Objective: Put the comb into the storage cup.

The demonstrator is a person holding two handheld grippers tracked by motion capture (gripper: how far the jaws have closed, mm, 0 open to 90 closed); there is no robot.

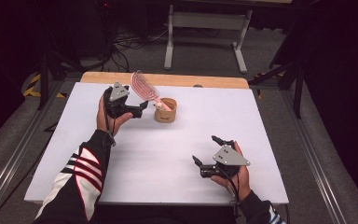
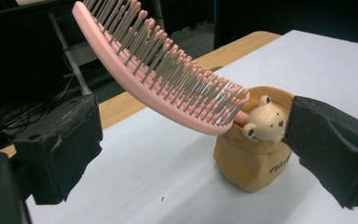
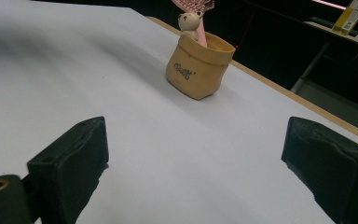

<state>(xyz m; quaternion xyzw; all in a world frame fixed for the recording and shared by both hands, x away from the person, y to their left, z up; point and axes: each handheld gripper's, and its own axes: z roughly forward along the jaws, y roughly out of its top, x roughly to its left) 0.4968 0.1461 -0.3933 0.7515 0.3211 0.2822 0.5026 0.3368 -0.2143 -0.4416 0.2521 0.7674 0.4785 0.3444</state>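
Note:
A pink hairbrush [image 1: 144,86] [image 2: 168,79] stands tilted in a small tan pouch [image 1: 166,113] [image 2: 249,163] [image 3: 198,70], with its bristled head leaning up and to the back left. A cream bear head [image 2: 265,123] [image 3: 188,20] sits at the base of the brush, at the pouch's rim. My left gripper [image 1: 139,108] [image 2: 196,154] is open, just left of the pouch. Its jaws stand wide, with the brush and pouch beyond and between them. My right gripper [image 1: 205,150] [image 3: 198,168] is open and empty near the front right, well apart from the pouch.
The white tabletop [image 1: 168,154] has a wooden strip [image 1: 205,81] along its far edge. Behind it stand white table legs [image 1: 169,37] and floor cables [image 1: 126,44]. Metal rails [image 1: 9,163] run along both sides.

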